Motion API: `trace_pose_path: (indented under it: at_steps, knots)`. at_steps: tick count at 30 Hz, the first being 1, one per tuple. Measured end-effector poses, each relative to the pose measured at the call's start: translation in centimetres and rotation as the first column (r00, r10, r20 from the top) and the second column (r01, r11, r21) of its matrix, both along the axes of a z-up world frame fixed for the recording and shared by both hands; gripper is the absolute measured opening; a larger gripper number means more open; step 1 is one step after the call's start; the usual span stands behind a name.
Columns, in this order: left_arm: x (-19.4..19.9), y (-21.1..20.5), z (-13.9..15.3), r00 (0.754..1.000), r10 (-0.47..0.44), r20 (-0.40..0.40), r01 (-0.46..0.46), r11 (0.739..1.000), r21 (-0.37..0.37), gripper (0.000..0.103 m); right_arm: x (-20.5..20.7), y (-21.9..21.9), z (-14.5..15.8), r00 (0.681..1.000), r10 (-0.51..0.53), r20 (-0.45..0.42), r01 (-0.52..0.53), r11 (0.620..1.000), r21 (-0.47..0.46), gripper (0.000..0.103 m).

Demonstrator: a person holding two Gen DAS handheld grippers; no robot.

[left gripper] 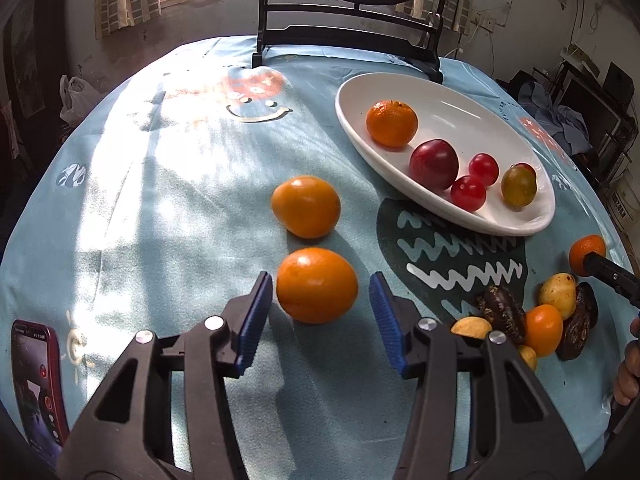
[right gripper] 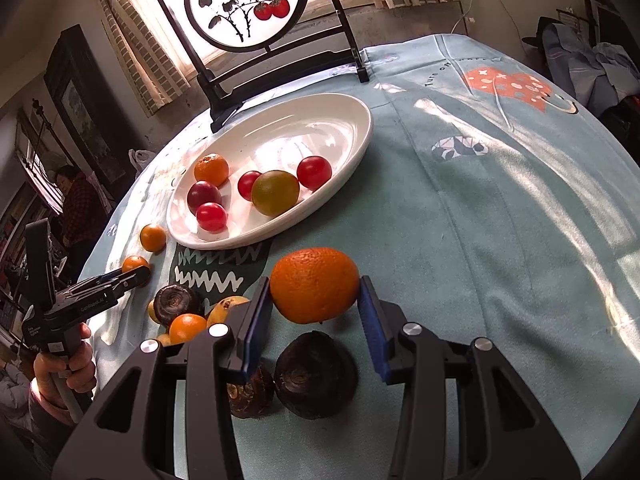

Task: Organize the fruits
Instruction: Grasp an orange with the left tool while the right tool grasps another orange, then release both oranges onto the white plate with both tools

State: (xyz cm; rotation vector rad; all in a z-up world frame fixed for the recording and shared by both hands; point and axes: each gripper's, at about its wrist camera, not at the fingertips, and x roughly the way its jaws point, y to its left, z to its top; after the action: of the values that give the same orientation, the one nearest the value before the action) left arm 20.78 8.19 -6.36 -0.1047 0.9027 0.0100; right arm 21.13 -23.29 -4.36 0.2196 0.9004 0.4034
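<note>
Table (left gripper: 160, 200), blue cloth: white dish (left gripper: 532, 224), loose oranges (left gripper: 306, 207), phone (left gripper: 36, 376).

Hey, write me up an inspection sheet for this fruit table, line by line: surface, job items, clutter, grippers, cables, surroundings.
Surface: table under a light blue printed cloth, sunlit patches.
Job's things: white oval dish holds a small orange, a plum, three cherry tomatoes and a green-yellow fruit. Two oranges lie loose on the cloth; mixed fruit pile near the edge.
Clutter: red phone lying on the cloth; painted screen stand behind the dish.
Grippers: left gripper open, fingers either side of the near orange; right gripper around a big orange, grip unclear.
Cables: white cord on the back wall.
Surroundings: curtained window, a seated person, clothes heap.
</note>
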Motion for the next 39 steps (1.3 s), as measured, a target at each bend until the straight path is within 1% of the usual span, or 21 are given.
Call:
trace_pose_path:
  at_steps: [1,3,5,9,14,17,21,23,26,27,29,31,33,35,39]
  knots:
    - [0.0,-0.1,-0.1,1.000,0.003,-0.001,-0.003,1.000,0.010,0.049,0.0,0.0,0.0,1.000,-0.001,-0.001,0.001,1.000,-0.001,0.044]
    - [0.1,-0.1,-0.2,1.000,0.005,-0.003,-0.004,1.000,0.025,0.044,0.0,-0.1,-0.1,1.000,-0.004,-0.003,0.004,1.000,-0.002,0.044]
    - [0.1,-0.3,-0.2,1.000,0.003,-0.005,-0.003,0.999,0.034,0.041,0.1,-0.1,-0.1,1.000,-0.007,-0.005,0.007,1.000,-0.005,0.044]
    - [0.1,-0.5,-0.2,1.000,0.002,-0.001,-0.002,0.999,0.053,0.041,0.1,0.0,-0.3,1.000,-0.009,-0.010,0.009,1.000,-0.006,0.044]
    - [0.0,-0.5,-0.2,1.000,0.003,0.001,-0.003,0.999,0.054,0.040,0.2,-0.1,-0.4,1.000,-0.012,-0.011,0.012,1.000,-0.006,0.044]
    - [-0.3,-0.4,0.0,1.000,0.008,0.006,-0.008,0.999,0.035,0.040,0.2,-0.2,-0.3,1.000,-0.013,-0.006,0.013,1.000,-0.001,0.044]
    - [-1.3,-0.4,0.9,0.999,0.005,0.045,-0.005,1.000,0.006,0.040,0.0,-0.5,0.2,1.000,-0.020,0.022,0.019,0.999,0.034,0.044]
    - [-1.8,-0.5,1.6,0.997,-0.002,0.075,0.003,1.000,-0.009,0.040,-0.2,-0.7,0.7,0.998,-0.031,0.051,0.028,0.998,0.052,0.044]
    - [-2.0,-1.0,2.8,0.993,-0.022,0.114,0.029,0.997,-0.065,0.040,-0.5,-0.7,1.9,0.992,-0.036,0.117,0.023,0.994,0.104,0.044]
    - [-1.7,-1.4,3.3,0.992,-0.032,0.125,0.042,0.996,-0.081,0.040,-0.4,-0.6,2.4,0.990,-0.035,0.137,0.018,0.992,0.122,0.044]
    - [-0.4,-2.9,4.3,0.988,-0.057,0.141,0.070,0.994,-0.082,0.040,0.5,-0.1,3.3,0.985,-0.024,0.173,-0.001,0.990,0.144,0.044]
    - [1.3,-4.5,5.4,0.984,-0.084,0.160,0.100,0.991,-0.093,0.040,2.3,0.6,3.7,0.983,-0.013,0.181,-0.017,0.986,0.164,0.044]
    - [3.1,-6.0,6.2,0.979,-0.108,0.172,0.127,0.987,-0.103,0.040,4.8,1.3,3.6,0.987,-0.007,0.159,-0.021,0.984,0.174,0.044]
    - [4.9,-7.5,6.4,0.977,-0.125,0.171,0.140,0.987,-0.083,0.040,6.9,2.1,3.1,0.990,-0.007,0.139,-0.013,0.990,0.141,0.044]
    - [8.3,-9.3,5.3,0.982,-0.148,0.116,0.156,0.986,-0.059,0.040,10.2,3.0,1.5,0.997,0.012,0.082,-0.020,0.995,0.096,0.044]
